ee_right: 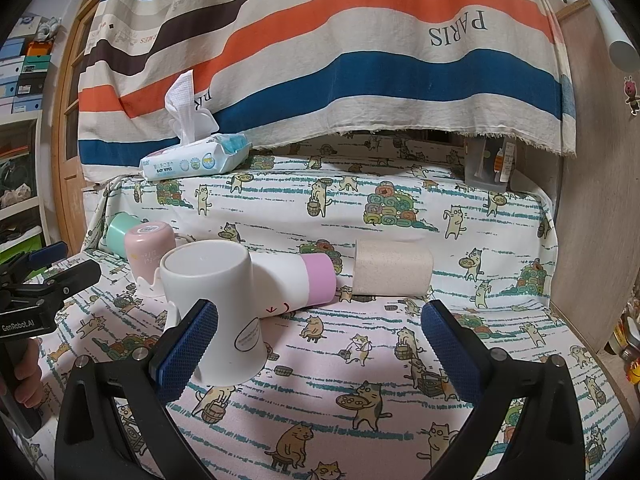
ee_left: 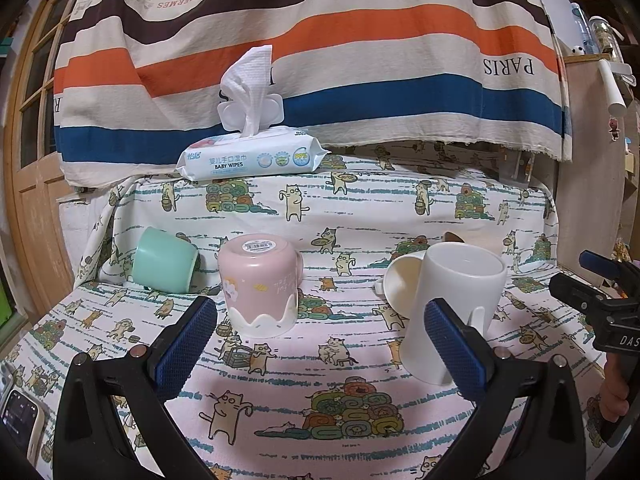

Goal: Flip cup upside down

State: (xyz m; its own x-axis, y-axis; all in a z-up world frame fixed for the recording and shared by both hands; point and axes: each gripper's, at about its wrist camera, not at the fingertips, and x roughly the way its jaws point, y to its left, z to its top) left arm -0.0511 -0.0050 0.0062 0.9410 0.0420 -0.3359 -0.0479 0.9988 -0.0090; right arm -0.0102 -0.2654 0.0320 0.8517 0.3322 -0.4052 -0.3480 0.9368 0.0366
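Note:
A white cup (ee_left: 452,312) stands upside down on the cat-print cloth, just beyond my left gripper's right finger; it also shows in the right wrist view (ee_right: 216,308) by my right gripper's left finger. A pink cup (ee_left: 260,284) stands upside down ahead of my left gripper (ee_left: 320,336), which is open and empty. A mint cup (ee_left: 164,260) lies on its side at the left. A white cup with a pink band (ee_right: 296,284) and a beige cup (ee_right: 392,268) lie on their sides. My right gripper (ee_right: 320,340) is open and empty.
A pack of baby wipes (ee_left: 252,156) sits on the raised ledge at the back, under a striped hanging cloth (ee_left: 320,40). A phone (ee_left: 20,420) lies at the near left. A wooden door (ee_left: 32,120) stands left, a wooden panel (ee_right: 592,200) right.

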